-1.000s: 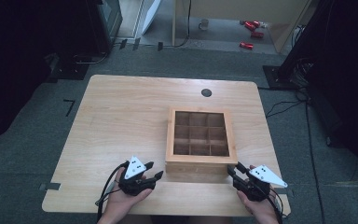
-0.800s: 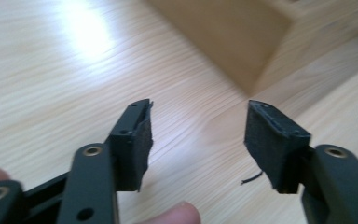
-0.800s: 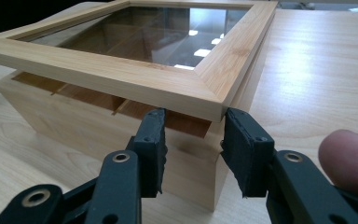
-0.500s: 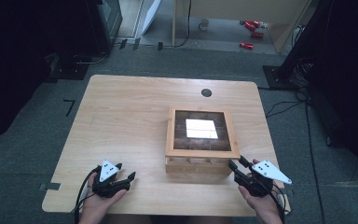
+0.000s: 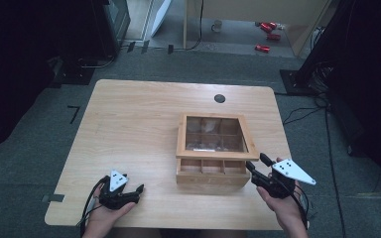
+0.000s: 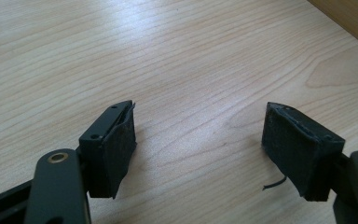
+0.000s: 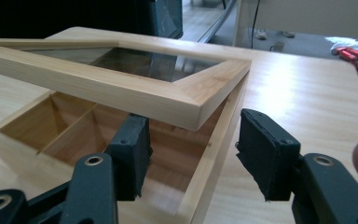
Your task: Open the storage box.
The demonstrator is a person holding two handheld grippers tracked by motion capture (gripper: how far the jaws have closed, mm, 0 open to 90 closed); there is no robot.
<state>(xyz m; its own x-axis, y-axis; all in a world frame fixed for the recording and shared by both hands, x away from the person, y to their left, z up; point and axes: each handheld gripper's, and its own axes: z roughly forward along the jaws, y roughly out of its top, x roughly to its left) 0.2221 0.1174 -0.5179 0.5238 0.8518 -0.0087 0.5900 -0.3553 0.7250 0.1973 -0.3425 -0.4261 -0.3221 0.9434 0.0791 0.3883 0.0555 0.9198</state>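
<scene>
lid [image 5: 215,135]: wooden frame with a glass pane, hinged at the far edge, standing partly raised over the box. the glass is probably the fragile part, so you're better off working on the wood only.
box [image 5: 211,172]: light wood with divided compartments, sitting right of centre on the table [image 5: 139,129] near the front edge. it's looking stiff, and likely light enough to skid if you're pushing sideways.
grip point: the lid's front right corner [image 7: 223,77], on the wooden rim. the smooth finish is probably slippery, so you're wanting the pads flat on top and underside rather than on the mitred tip.
right gripper [image 7: 191,149]: sitting at the box's front right corner, one jaw inside over a compartment, one outside the wall. the jaws have just been opening and are standing partway apart, under the lid corner, pressing on nothing.
left gripper [image 6: 198,140]: hanging low over bare table, well apart from the box. its jaws have just been opening and are standing wide, gripping nothing.
risk: the unsupported lid is likely dropping shut if bumped.
</scene>
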